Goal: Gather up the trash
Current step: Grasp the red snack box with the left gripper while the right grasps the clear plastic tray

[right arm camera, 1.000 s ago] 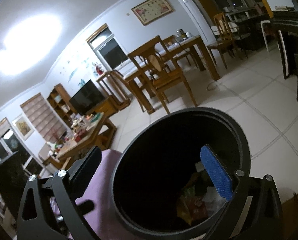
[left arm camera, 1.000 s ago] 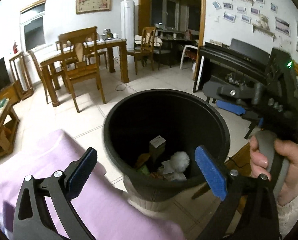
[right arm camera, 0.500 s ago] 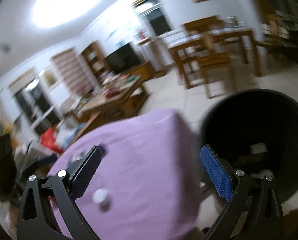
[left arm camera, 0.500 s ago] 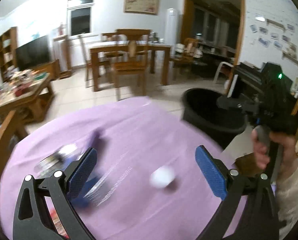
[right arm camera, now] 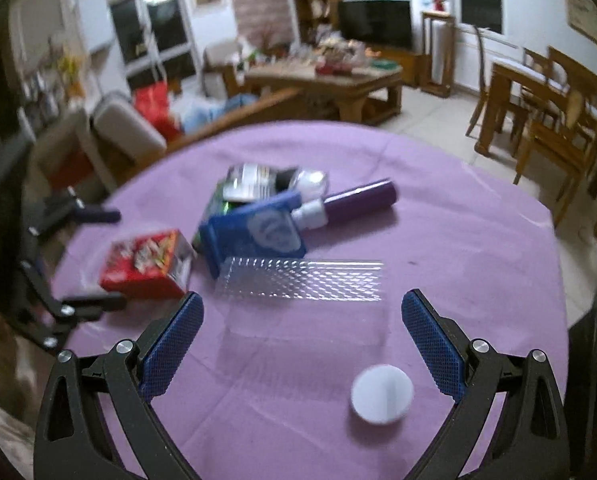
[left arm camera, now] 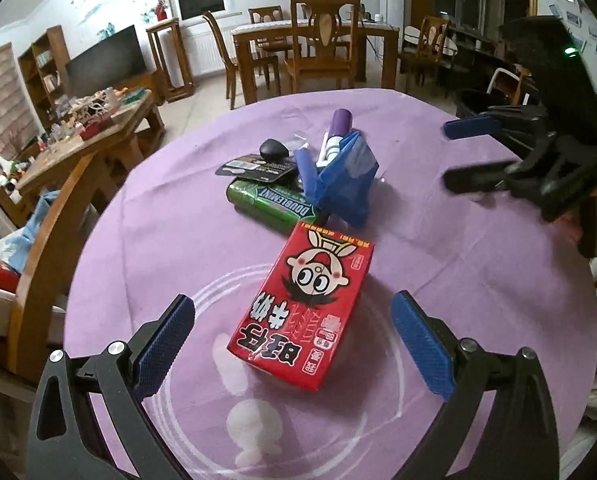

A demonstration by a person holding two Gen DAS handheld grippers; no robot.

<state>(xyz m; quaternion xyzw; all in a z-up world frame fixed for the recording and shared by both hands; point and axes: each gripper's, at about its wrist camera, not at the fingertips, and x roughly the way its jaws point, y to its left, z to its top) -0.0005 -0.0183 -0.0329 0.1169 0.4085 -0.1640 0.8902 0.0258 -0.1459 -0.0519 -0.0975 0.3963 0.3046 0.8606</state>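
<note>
A red milk carton point(left arm camera: 302, 312) with a cartoon face lies on the purple tablecloth point(left arm camera: 458, 264). It lies below and between the fingers of my open left gripper point(left arm camera: 292, 302). Behind it sit a green gum pack point(left arm camera: 272, 202), a blue box point(left arm camera: 340, 176), a purple tube point(left arm camera: 338, 128) and a dark card point(left arm camera: 254, 168). My right gripper point(right arm camera: 302, 300) is open over a clear plastic tray point(right arm camera: 302, 280), with a white round cap point(right arm camera: 382, 394) near its right finger. The right wrist view also shows the red carton point(right arm camera: 146, 268), the blue box point(right arm camera: 254, 232) and the purple tube point(right arm camera: 358, 200). Neither gripper holds anything.
The black trash bin point(left arm camera: 478, 100) stands past the table's far right edge, behind the right gripper point(left arm camera: 450, 154). A wooden chair back point(left arm camera: 54, 216) curves along the table's left side. A dining set point(left arm camera: 318, 40) and a cluttered coffee table point(right arm camera: 330, 76) stand farther off.
Both grippers swung away from above the black bin and now face the purple table and its litter. Both stayed open throughout.
</note>
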